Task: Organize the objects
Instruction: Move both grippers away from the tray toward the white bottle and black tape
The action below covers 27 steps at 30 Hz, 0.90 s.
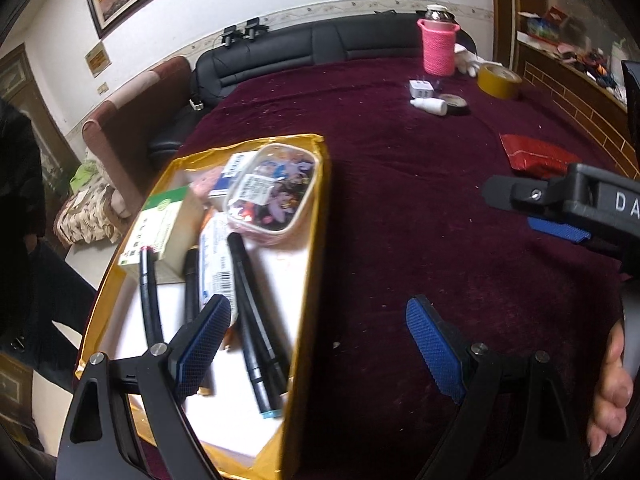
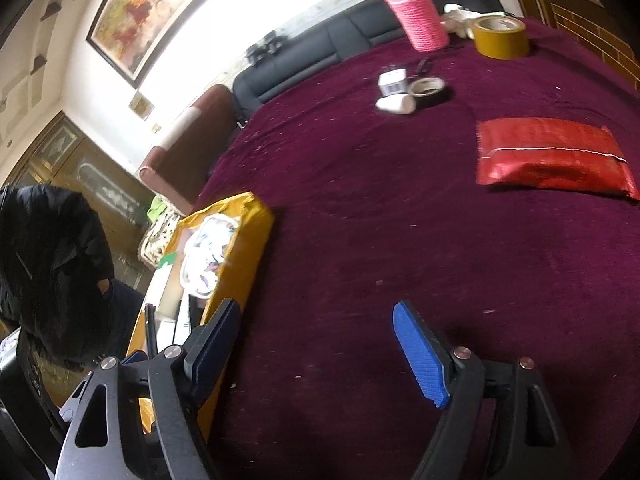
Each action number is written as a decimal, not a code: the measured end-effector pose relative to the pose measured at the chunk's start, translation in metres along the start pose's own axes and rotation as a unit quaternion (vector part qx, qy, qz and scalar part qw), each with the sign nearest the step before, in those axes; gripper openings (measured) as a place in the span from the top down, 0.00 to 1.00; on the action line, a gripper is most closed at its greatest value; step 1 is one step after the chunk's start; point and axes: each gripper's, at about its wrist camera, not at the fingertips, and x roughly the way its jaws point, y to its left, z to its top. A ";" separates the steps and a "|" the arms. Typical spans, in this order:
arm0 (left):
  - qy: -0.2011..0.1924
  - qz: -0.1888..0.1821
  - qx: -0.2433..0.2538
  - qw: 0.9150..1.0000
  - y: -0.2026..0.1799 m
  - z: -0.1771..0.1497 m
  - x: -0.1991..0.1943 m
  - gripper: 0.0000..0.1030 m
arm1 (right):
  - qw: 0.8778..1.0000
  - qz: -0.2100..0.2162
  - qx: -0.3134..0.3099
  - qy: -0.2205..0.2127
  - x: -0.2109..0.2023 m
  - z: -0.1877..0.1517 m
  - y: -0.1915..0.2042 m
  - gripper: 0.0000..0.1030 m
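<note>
A gold cardboard box (image 1: 316,216) sits at the left edge of the maroon-covered table (image 1: 400,220). It holds a clear cartoon-printed pouch (image 1: 272,192), a green-and-white carton (image 1: 160,228), black markers (image 1: 256,320) and other small packs. My left gripper (image 1: 316,320) is open and empty, its left finger over the box and its right finger over bare cloth. My right gripper (image 2: 316,316) is also open and empty, low over the cloth just right of the box (image 2: 244,264). It shows in the left wrist view at the right edge (image 1: 508,208). A red foil packet (image 2: 552,152) lies ahead on the right.
At the far end stand a pink knit-sleeved bottle (image 2: 424,16), a yellow tape roll (image 2: 500,36), a black tape roll (image 2: 430,90), a white charger (image 2: 393,82) and a small white bottle (image 2: 396,104). A black sofa (image 1: 300,48) is behind. A person in dark clothes (image 2: 52,272) is at the left.
</note>
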 end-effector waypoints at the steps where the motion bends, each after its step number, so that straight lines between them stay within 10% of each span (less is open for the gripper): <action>1: 0.002 0.000 0.003 1.000 -0.003 0.002 0.002 0.14 | 1.000 -0.001 0.004 -0.001 -0.001 0.001 -0.005 0.19; 14: 0.048 -0.131 -0.055 0.989 -0.006 0.060 0.047 0.14 | 0.993 -0.088 0.035 -0.065 -0.025 0.062 -0.076 0.19; 27: 0.001 -0.142 -0.054 0.988 -0.074 0.200 0.129 0.14 | 0.984 -0.138 0.051 -0.097 0.004 0.118 -0.128 0.19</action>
